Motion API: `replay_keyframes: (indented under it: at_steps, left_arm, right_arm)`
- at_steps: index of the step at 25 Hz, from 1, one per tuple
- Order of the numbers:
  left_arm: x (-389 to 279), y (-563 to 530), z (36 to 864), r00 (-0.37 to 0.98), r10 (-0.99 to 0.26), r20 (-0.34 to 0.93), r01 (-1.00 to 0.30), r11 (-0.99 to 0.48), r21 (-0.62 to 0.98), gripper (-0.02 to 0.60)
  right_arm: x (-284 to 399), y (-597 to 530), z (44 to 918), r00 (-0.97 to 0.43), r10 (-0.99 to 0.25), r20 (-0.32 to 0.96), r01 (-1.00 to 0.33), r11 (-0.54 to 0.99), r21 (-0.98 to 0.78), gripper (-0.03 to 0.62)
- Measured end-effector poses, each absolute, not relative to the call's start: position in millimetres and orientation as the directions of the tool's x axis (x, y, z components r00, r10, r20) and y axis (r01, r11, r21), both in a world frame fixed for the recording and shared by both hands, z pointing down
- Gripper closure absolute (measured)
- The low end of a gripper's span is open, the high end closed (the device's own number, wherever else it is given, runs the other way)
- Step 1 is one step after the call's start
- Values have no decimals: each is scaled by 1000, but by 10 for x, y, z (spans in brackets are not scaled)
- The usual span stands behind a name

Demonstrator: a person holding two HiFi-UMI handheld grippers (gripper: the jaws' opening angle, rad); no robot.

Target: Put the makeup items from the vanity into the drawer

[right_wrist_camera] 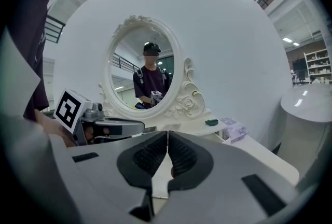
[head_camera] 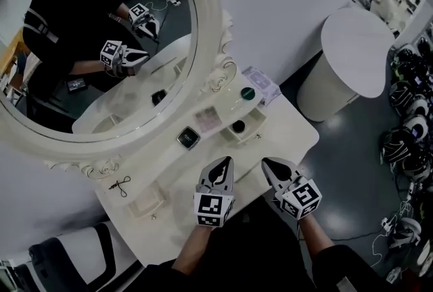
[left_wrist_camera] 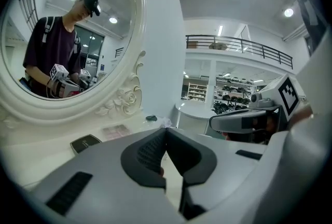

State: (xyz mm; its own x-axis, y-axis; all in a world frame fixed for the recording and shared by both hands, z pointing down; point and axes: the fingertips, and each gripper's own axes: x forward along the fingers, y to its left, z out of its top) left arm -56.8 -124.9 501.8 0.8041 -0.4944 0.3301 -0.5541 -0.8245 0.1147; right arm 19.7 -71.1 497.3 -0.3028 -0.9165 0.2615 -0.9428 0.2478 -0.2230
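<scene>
Nearby, glossy black square compact [head_camera: 189, 138], pale pink palette [head_camera: 207, 118]; left claw [head_camera: 225, 161], right claw [head_camera: 266, 162] both together, empty.

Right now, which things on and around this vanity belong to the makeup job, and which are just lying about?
Job things:
- black compact
- pink palette
- green round pot
- black round pot, apparently already in the open drawer

Lying about:
- lilac packet
- black clip
- round white table
- helmets on the floor
</scene>
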Motion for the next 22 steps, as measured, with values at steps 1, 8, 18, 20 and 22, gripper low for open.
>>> replay_keyframes:
  at_steps: [1,8,18,20,22]
  left_arm:
    - [-599,-1228,5012,805,-494,327,-553,-825,115,566]
    - [-751,-1152,5104,778,-533,332,-596,-793,124,566]
    - [-836,-1003,5261,688,-634,354,-708,-693,134,566]
    - [-815,-980,5275,677,-644,356,-719,-683,130,566]
    - [-794,-956,5288,667,-650,363,-727,-673,132,566]
  right_arm:
    - [158,-697,4987,-309,-912,271,-943,257,-210,570]
    - [-42,-699,5176,-396,-853,341,-918,370,-141,569]
    - [-208,-608,5387,-568,-703,429,-790,612,-43,569]
    - [-205,-600,5410,-585,-683,438,-768,640,-28,569]
    - [-216,-588,5447,-603,-655,456,-739,674,-10,569]
